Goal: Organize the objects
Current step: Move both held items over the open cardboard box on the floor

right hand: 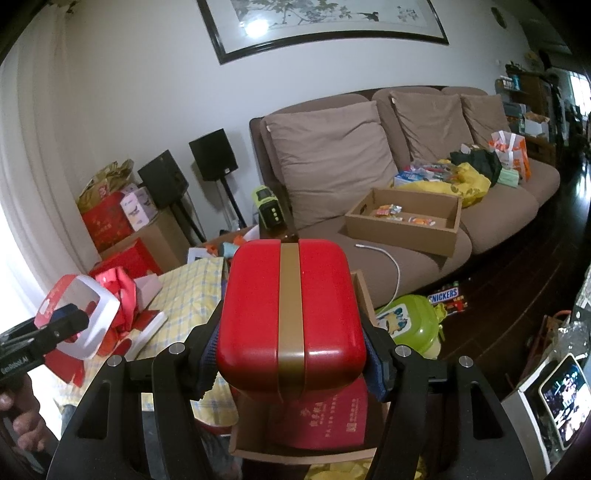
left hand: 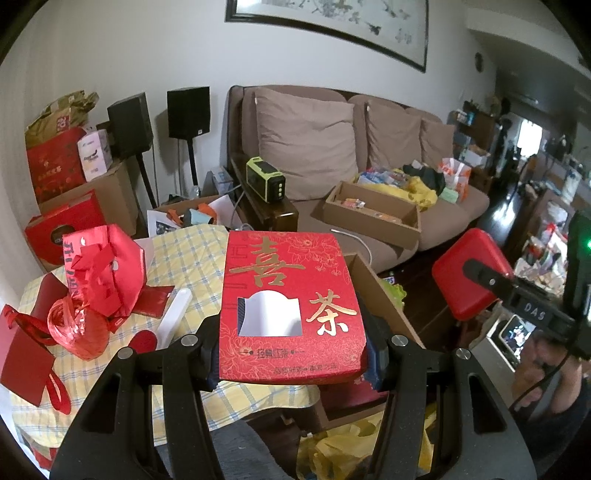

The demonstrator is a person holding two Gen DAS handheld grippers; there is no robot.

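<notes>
We see the counter (left hand: 192, 258) crowded on its left by red bags (left hand: 96, 280), with only a bare checked strip near us. On the right an open cardboard box (right hand: 364, 291) blocks the way down.

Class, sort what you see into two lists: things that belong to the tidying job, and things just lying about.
Job:
- red sleeve, held by left hand-held gripper
- red tin, held by right hand-held gripper
- cardboard box below

Lying about:
- sofa
- speakers
- Snickers bag

I get soft daylight from the blown-out left edge; a lamp glares on the framed painting (right hand: 325, 22) at upper centre. Fisheye bends the dark corners, and the right background blurs.
</notes>
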